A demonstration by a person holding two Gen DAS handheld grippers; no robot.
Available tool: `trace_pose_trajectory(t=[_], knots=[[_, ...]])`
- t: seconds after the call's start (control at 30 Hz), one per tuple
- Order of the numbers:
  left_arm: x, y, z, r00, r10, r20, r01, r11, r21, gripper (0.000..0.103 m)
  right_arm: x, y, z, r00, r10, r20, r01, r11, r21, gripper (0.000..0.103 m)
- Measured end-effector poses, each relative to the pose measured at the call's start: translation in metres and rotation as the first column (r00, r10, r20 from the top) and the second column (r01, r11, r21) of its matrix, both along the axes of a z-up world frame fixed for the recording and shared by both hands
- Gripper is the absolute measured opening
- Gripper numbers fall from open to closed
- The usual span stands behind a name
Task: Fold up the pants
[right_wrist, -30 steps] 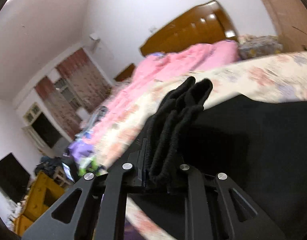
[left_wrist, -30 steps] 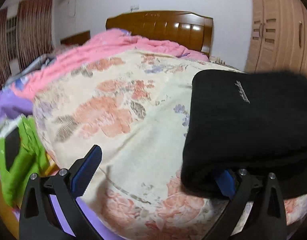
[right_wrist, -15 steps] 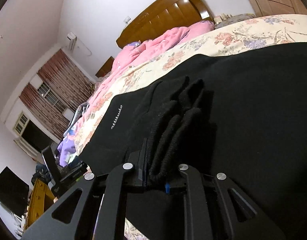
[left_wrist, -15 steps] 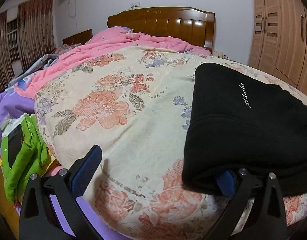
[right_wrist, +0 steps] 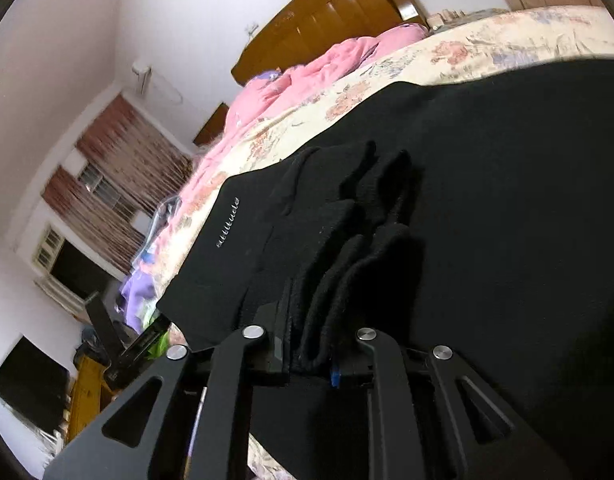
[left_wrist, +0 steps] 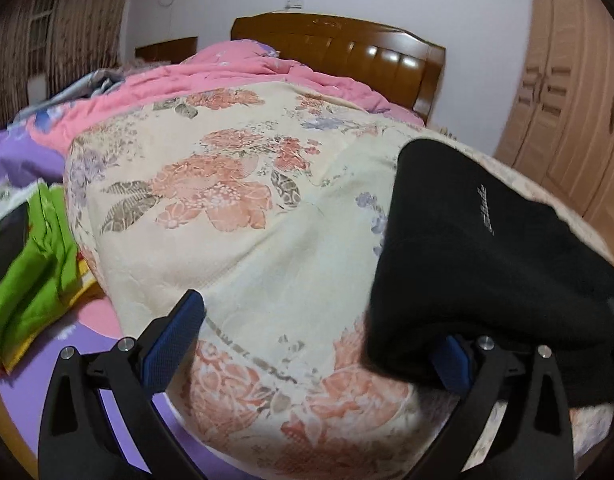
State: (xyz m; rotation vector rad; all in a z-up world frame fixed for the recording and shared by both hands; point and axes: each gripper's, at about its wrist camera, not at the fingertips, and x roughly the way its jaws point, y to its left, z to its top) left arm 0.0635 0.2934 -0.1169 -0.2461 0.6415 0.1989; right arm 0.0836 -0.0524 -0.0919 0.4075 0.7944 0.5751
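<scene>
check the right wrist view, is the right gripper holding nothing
No, the right gripper is shut on a bunched fold of the black pants.

Left gripper (left_wrist: 311, 348): two matte black triangular fingers with cut-out windows, silver round screws near the joints, and blue textured pads (left_wrist: 173, 346). Right gripper (right_wrist: 307, 354): the same black frame, four silver screws, a blue sliver at one pad.

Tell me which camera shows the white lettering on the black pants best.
The right wrist view. There the white lettering sits sharp on a flat panel of the black pants, near their edge. The left wrist view shows the same lettering smaller, slanted and blurred, unreadable.
</scene>
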Motion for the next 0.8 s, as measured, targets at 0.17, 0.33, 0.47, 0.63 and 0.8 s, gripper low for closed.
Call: trace_pose_trajectory(t=[0.17,0.33,0.47,0.63,0.8], knots=[[-0.027,-0.016,0.021,0.998,-0.021,-0.056,0.035,0.964,0.264,0.102,-0.021,-0.014,0.026,0.997,-0.065,0.050,0.071,0.989,-0.129,0.037],[-0.066,-0.028,0.086,0.990,-0.031,0.139,-0.010,0.957,0.289,0.102,-0.040,0.003,0.059,0.966,-0.030,0.258,0.103,0.956,-0.275,0.037],[-0.006,-0.075,0.124,0.947,-0.300,0.113,0.276,0.942,0.191,0.102,-0.028,0.050,0.058,0.954,0.088,0.286,0.030,0.923,-0.384,0.037],[0.094,-0.113,0.089,0.928,-0.361,-0.097,0.373,0.912,0.171,0.102,-0.015,0.076,0.018,0.964,0.125,0.236,0.009,0.868,-0.497,0.039],[0.122,-0.092,0.036,0.930,-0.320,-0.180,0.333,0.942,0.043,0.101,-0.005,0.060,0.010,0.974,0.112,0.195,-0.031,0.926,-0.376,0.039]])
